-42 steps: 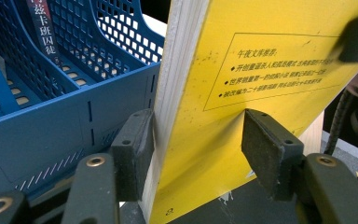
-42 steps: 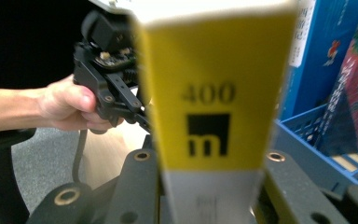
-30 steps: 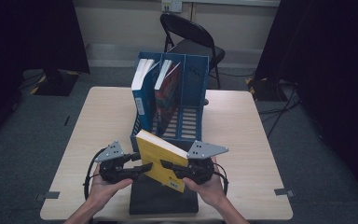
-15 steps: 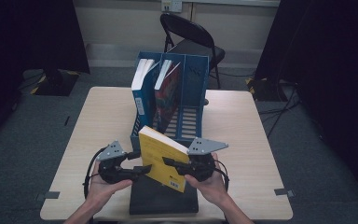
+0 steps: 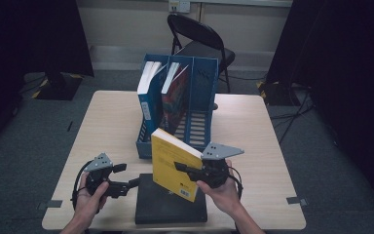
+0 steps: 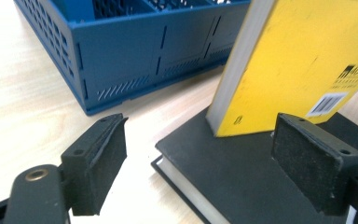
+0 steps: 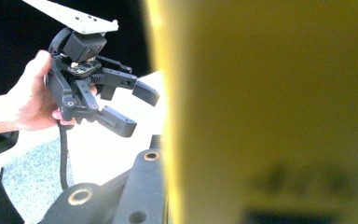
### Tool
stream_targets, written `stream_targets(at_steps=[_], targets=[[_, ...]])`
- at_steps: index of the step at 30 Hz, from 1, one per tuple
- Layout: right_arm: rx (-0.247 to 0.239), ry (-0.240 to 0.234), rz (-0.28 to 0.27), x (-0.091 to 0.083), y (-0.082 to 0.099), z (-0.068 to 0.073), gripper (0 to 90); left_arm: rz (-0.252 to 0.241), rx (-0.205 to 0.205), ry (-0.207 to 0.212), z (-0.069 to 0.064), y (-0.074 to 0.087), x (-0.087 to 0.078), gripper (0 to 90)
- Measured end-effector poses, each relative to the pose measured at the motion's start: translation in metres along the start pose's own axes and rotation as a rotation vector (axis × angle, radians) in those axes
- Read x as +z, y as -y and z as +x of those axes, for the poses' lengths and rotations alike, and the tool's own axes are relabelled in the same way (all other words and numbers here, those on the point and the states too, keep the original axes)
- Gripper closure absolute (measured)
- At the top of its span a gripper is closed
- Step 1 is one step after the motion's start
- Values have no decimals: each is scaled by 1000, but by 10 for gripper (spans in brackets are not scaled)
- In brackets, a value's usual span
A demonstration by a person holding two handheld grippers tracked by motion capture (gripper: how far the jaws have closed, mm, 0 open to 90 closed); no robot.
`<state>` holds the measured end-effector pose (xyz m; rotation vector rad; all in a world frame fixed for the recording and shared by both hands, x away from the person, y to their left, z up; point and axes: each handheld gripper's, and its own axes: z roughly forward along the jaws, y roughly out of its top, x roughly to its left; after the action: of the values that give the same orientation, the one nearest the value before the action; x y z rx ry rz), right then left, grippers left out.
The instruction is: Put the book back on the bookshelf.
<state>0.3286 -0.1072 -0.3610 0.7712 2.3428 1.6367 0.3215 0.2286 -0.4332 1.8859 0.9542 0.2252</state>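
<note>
A yellow book (image 5: 172, 163) (image 6: 298, 60) stands tilted on its lower edge on a black book (image 5: 168, 207) (image 6: 251, 168) that lies flat near the table's front edge. My right gripper (image 5: 182, 169) is shut on the yellow book from the right; in the right gripper view one black finger (image 7: 140, 186) lies against the yellow cover (image 7: 270, 112). My left gripper (image 5: 127, 175) (image 6: 200, 126) (image 7: 140, 112) is to the left of the yellow book, apart from it. Its jaws have just been opening and stand wide, with nothing pressed between the pads.
A blue file rack (image 5: 195, 131) (image 6: 121, 51) stands behind the books at mid-table, holding a blue-and-white book (image 5: 148, 92) and a red book (image 5: 175, 92); its right slots are vacant. A black folding chair (image 5: 199, 44) stands beyond the wooden table (image 5: 112, 126).
The left gripper has let go of the yellow book, opened its jaws and drawn off to the left. The right gripper still holds the book upright in about the same place.
</note>
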Motion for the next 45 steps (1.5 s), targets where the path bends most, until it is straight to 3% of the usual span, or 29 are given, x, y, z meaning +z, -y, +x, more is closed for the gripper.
stream_targets(at_steps=[4, 7, 8, 11, 21, 32, 45], targets=[[14, 12, -5, -7, 0, -5, 757, 54, 7, -58, 2, 6, 8, 164], [17, 23, -8, -11, -1, -6, 757, 61, 13, -56, 2, 7, 10, 166], [15, 26, -8, -13, -1, -6, 757, 57, 17, -75, 1, 7, 10, 166], [14, 28, -13, -16, -2, -7, 757, 72, 44, -65, 1, 8, 12, 167], [14, 35, -18, -23, -7, -6, 757, 80, 32, -78, 2, 10, 12, 163], [10, 55, -70, -36, -24, -13, 757, 72, 18, -52, 4, 10, 11, 164], [5, 113, -95, -32, -49, -25, 757, 77, 24, -58, 4, 12, 11, 159]])
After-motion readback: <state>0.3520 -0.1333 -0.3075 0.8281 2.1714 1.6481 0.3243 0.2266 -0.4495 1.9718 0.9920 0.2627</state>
